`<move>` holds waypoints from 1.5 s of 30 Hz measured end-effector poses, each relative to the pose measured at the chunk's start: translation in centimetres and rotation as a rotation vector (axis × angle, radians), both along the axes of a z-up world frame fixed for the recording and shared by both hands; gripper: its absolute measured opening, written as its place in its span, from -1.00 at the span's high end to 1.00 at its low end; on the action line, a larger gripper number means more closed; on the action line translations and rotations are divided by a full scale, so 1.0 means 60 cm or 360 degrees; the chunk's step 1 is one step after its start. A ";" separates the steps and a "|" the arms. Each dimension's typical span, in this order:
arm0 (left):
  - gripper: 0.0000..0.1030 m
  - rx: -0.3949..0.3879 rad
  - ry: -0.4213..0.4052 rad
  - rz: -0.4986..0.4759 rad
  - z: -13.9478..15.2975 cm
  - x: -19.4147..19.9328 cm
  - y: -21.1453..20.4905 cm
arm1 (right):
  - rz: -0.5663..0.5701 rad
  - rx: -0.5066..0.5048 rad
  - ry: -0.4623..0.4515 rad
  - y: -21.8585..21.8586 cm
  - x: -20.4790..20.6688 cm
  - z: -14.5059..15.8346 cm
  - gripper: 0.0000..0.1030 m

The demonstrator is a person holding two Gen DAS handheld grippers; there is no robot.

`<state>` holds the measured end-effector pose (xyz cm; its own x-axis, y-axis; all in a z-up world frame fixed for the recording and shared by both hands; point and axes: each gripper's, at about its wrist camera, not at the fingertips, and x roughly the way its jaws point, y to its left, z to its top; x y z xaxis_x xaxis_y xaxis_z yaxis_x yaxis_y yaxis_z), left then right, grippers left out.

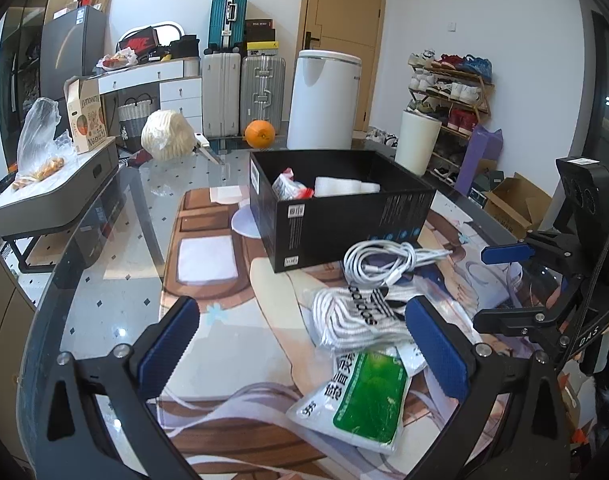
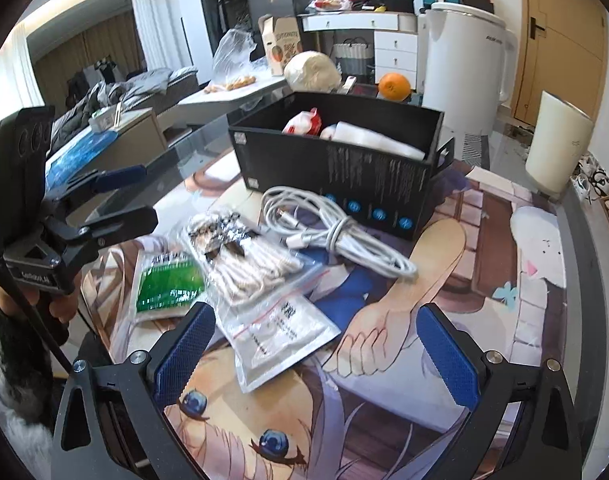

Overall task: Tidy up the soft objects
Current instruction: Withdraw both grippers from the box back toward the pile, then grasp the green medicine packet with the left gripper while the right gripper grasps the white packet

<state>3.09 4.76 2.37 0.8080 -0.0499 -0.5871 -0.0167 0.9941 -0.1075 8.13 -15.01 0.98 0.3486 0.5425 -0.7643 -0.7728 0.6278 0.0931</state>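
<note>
Left wrist view: left gripper (image 1: 302,354) was spread wide above the green packet (image 1: 362,396) at 5 o'clock, laces bag (image 1: 352,316) beyond, cable (image 1: 384,260) touching the box (image 1: 344,220) at 12. Right gripper (image 2: 316,354) hung spread, empty.

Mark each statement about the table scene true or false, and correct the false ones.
1. The black box holds nothing. False: a white roll and a red-and-white packet lie in it.
2. The white cable lies coiled on the mat beside the box. True.
3. The left gripper is clamped on the green packet. False: it is open, holding nothing.
4. An orange sits behind the box. True.
5. The right gripper is open. True.
</note>
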 end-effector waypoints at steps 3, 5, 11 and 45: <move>-1.00 -0.0008 0.0014 -0.0004 -0.004 -0.002 0.000 | 0.0030 -0.0019 0.0013 0.003 -0.004 -0.008 -0.98; -1.00 -0.0013 0.0031 -0.0022 -0.008 -0.003 -0.002 | 0.0051 -0.0034 0.0035 0.007 -0.005 -0.015 -0.98; -1.00 0.0015 0.0085 -0.0102 -0.023 -0.005 -0.018 | 0.0106 -0.0065 0.0068 0.026 -0.008 -0.033 -0.98; -0.96 0.0111 0.0276 -0.0263 -0.070 0.002 -0.062 | 0.0154 -0.0153 -0.0052 0.058 0.010 -0.053 -0.19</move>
